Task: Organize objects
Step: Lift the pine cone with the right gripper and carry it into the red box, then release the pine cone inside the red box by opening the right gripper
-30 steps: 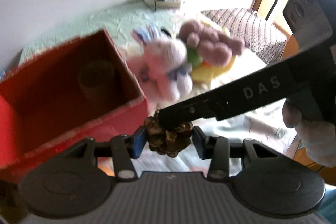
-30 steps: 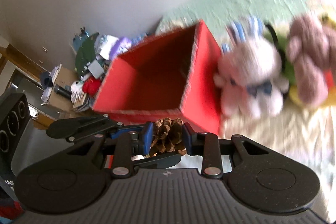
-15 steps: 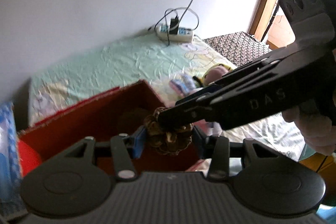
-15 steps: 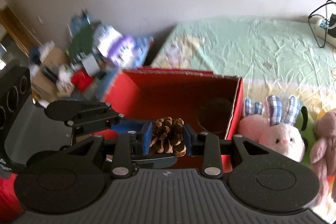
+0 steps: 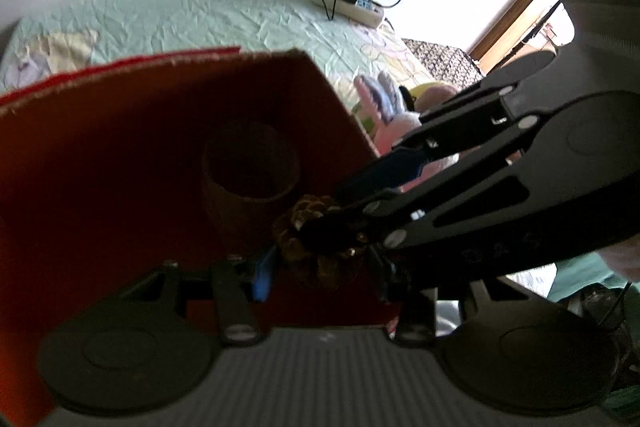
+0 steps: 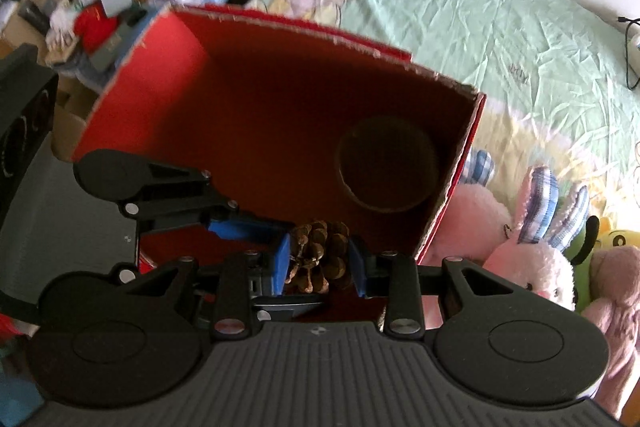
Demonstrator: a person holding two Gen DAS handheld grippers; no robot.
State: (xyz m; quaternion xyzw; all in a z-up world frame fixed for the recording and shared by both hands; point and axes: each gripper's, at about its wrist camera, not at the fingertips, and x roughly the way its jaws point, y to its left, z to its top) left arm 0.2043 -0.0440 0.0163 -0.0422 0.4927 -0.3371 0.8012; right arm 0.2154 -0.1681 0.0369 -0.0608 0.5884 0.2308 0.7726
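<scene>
Pine cone (image 6: 318,255) is pinched between the blue pads of the right gripper (image 6: 320,261) and, crosswise, the left gripper (image 5: 316,263) grips the same cone (image 5: 320,247) — both pairs of fingers pressed onto it, neither spread. The cone hangs just over the near edge of the red box (image 6: 168,75), above its open mouth, not yet released. Judged progress: partway. One item, a brown cardboard tube (image 6: 386,169), already stands upright in the far right corner of the box; the cone looks next to go in; the plush toys outside are untouched. Materials: the cone is woody, with stiff open scales, irregular and light. Box is rigid cardboard, red inside and out, with a frayed pale rim. Tube has a thin wall and a round open top. To the right of the box lie a pink plush rabbit (image 6: 532,259) with checked blue ears and a mauve plush bear (image 6: 616,291) — soft, fuzzy. All rest on a crinkled pale green sheet (image 6: 500,27).
</scene>
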